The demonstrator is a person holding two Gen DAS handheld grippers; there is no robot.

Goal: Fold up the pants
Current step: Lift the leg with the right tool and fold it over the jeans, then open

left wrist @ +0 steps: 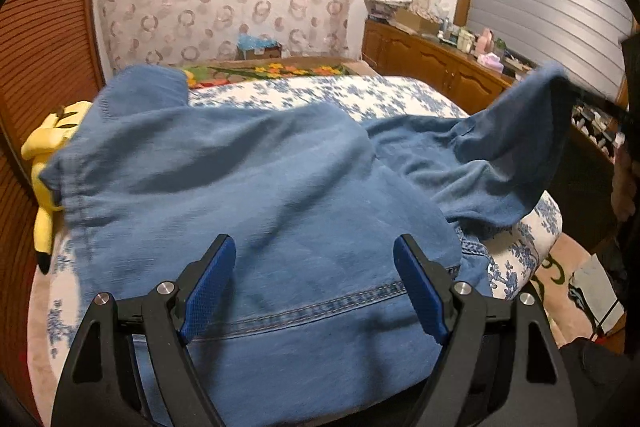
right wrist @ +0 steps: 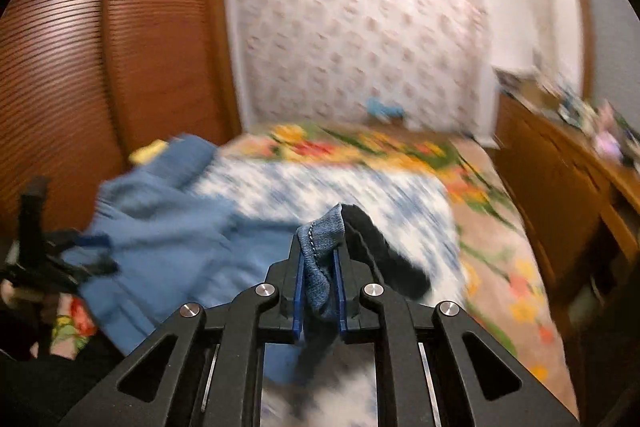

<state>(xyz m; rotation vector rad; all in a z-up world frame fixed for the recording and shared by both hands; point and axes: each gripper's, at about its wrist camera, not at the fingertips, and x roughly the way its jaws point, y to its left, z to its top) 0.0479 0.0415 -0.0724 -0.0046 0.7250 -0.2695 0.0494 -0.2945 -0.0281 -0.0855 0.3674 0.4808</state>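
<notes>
Far left in my left wrist view, a yellow plush toy [left wrist: 44, 163] sits at the bed edge against the slatted wooden wardrobe [left wrist: 44, 39], partly under the pants. Blue denim pants [left wrist: 248, 187] lie spread across the bed [left wrist: 360, 95] on its blue-and-white floral cover, filling most of the view. My left gripper [left wrist: 314, 255] is wide open, its blue pads apart over the denim by a stitched seam, nothing pinched. To the right one pant end is lifted off the bed toward my right gripper [right wrist: 318, 259], which is clamped tight on a bunched hem edge of the denim, stitching visible between the pads. Right wrist view is motion-blurred. Far right, a wooden dresser [left wrist: 440, 63] with clutter on top runs along the wall.
</notes>
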